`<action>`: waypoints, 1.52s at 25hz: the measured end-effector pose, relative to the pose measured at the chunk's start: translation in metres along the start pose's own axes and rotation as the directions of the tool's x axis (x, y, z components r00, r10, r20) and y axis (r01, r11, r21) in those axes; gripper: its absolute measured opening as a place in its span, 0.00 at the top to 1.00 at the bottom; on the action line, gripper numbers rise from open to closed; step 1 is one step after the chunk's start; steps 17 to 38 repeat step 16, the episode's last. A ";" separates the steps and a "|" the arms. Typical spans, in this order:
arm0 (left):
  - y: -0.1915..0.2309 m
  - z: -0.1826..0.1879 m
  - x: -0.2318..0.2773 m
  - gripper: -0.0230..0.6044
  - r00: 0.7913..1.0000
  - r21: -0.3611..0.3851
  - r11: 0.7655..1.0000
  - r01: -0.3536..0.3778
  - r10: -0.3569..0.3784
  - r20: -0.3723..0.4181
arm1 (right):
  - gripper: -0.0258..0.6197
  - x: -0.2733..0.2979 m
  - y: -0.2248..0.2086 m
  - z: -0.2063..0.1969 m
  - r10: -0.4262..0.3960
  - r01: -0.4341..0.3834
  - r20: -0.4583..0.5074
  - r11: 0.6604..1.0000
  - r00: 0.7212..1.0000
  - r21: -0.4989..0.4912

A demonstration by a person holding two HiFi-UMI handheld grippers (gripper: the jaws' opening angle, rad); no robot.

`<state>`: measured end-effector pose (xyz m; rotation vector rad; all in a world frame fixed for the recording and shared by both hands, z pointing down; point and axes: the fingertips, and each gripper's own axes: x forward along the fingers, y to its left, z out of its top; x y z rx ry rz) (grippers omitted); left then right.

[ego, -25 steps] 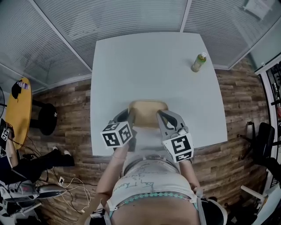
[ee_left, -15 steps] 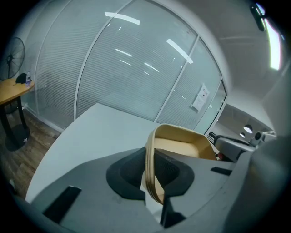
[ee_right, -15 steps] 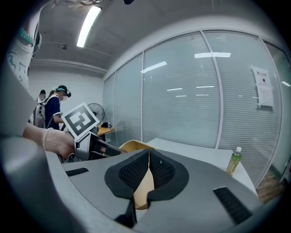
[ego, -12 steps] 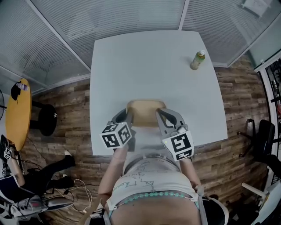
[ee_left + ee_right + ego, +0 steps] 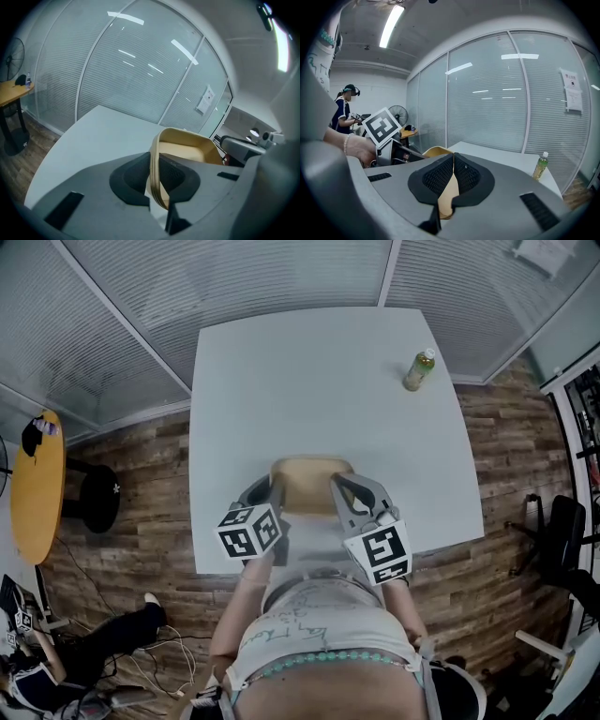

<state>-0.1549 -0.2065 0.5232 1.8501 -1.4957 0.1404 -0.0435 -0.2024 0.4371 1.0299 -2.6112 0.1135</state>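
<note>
A shallow tan tray (image 5: 309,482) hangs over the near part of the white table (image 5: 319,381), held from both sides. My left gripper (image 5: 272,486) is shut on the tray's left rim (image 5: 155,164), which runs between its dark pads. My right gripper (image 5: 335,486) is shut on the tray's right rim (image 5: 449,194). In the left gripper view the tray's hollow (image 5: 187,150) opens toward the right. A green-capped drink bottle (image 5: 419,370) stands upright at the table's far right, also visible as the bottle (image 5: 541,166) in the right gripper view.
Glass partitions with blinds (image 5: 234,277) line the table's far side. A round yellow side table (image 5: 36,484) and a black stool (image 5: 98,495) stand at the left on wood flooring. A person (image 5: 84,652) sits low at left. Cables (image 5: 159,634) lie on the floor.
Both grippers and the tray have barely shifted. The person at lower left has moved further down and left in the head view.
</note>
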 end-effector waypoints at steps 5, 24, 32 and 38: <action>0.002 0.003 0.001 0.92 1.000 -0.004 1.000 0.002 -0.002 -0.001 | 0.96 0.002 0.002 0.006 0.003 -0.003 0.002 1.000 1.000 0.002; 0.003 -0.001 0.002 0.92 1.000 -0.004 1.000 -0.004 0.004 -0.003 | 0.96 0.002 0.002 0.003 0.012 -0.012 -0.002 1.000 1.000 -0.012; 0.003 -0.001 0.002 0.92 1.000 -0.004 1.000 -0.004 0.004 -0.003 | 0.96 0.002 0.002 0.003 0.012 -0.012 -0.002 1.000 1.000 -0.012; 0.003 -0.001 0.002 0.92 1.000 -0.004 1.000 -0.004 0.004 -0.003 | 0.96 0.002 0.002 0.003 0.012 -0.012 -0.002 1.000 1.000 -0.012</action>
